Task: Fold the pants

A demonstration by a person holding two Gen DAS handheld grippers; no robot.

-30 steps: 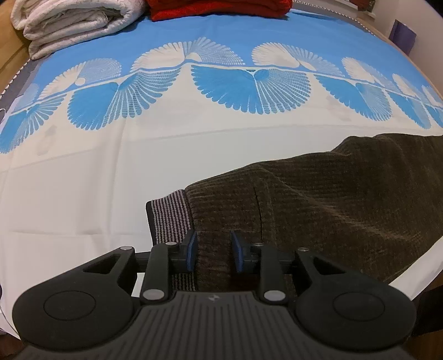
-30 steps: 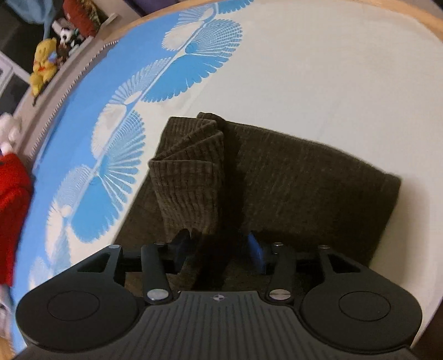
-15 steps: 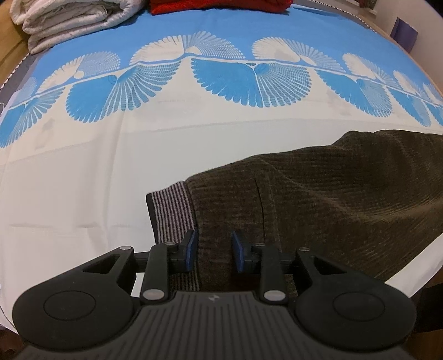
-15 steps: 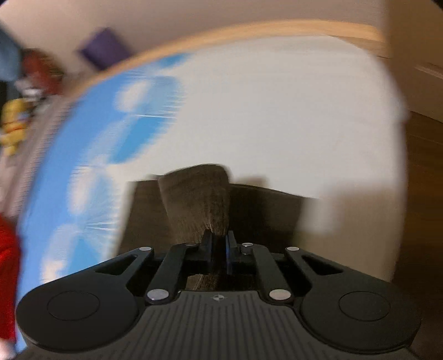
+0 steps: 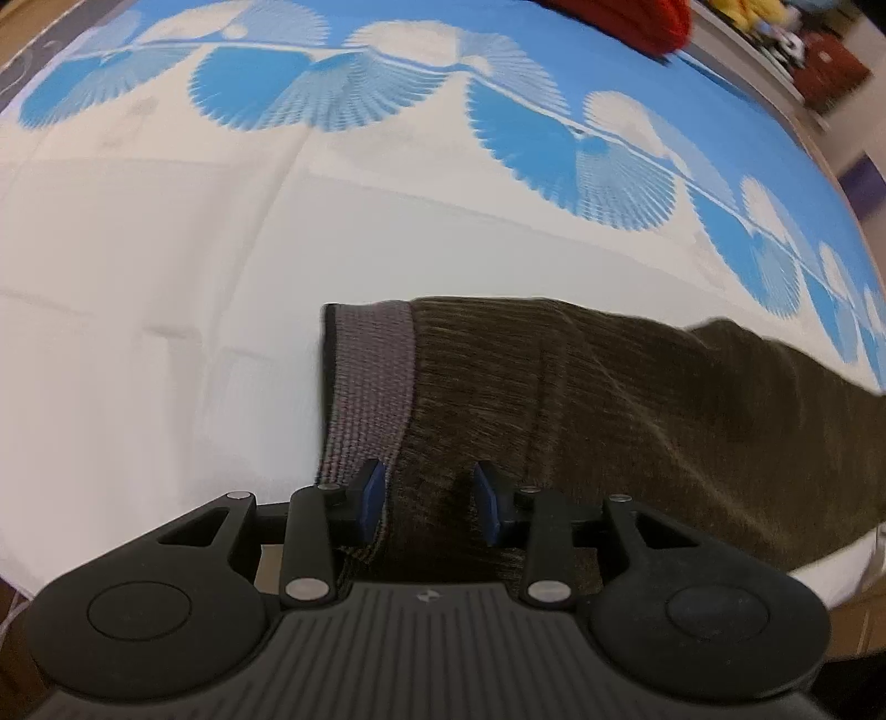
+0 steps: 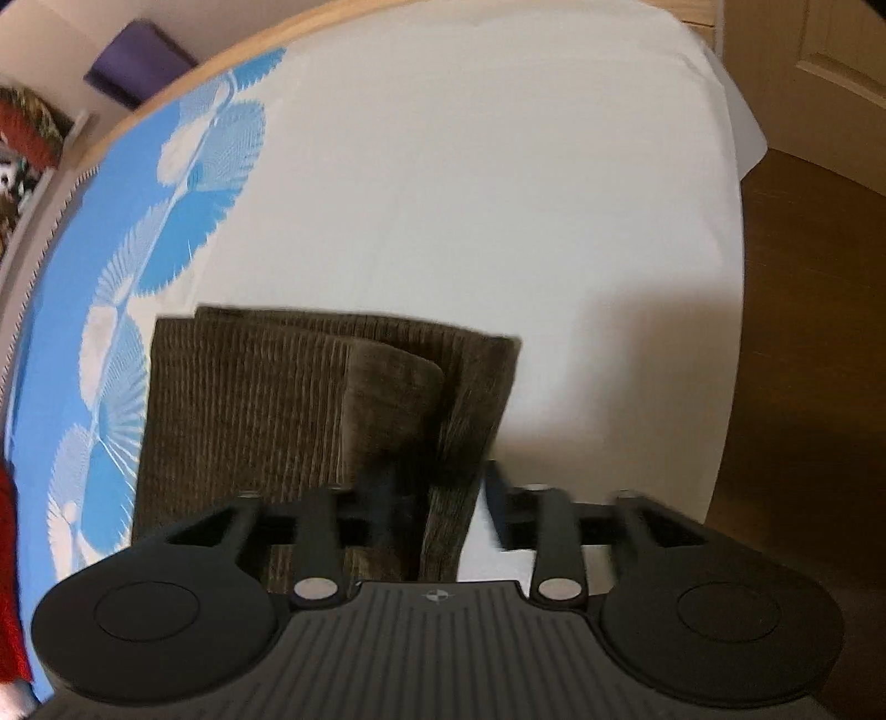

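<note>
Left gripper (image 5: 429,501) hangs over the waist end of the pants (image 5: 609,415), jaws just widened, blue pads apart with brown fabric lying between them but not pinched. Beside the left pad runs the grey striped waistband (image 5: 371,387). Over to the right gripper (image 6: 437,504): jaws just reopened, fingers apart, the folded leg edge between them, untouched. The pants lie on the white and blue bedsheet (image 6: 470,194), a red blanket (image 5: 626,22) beyond.
</note>
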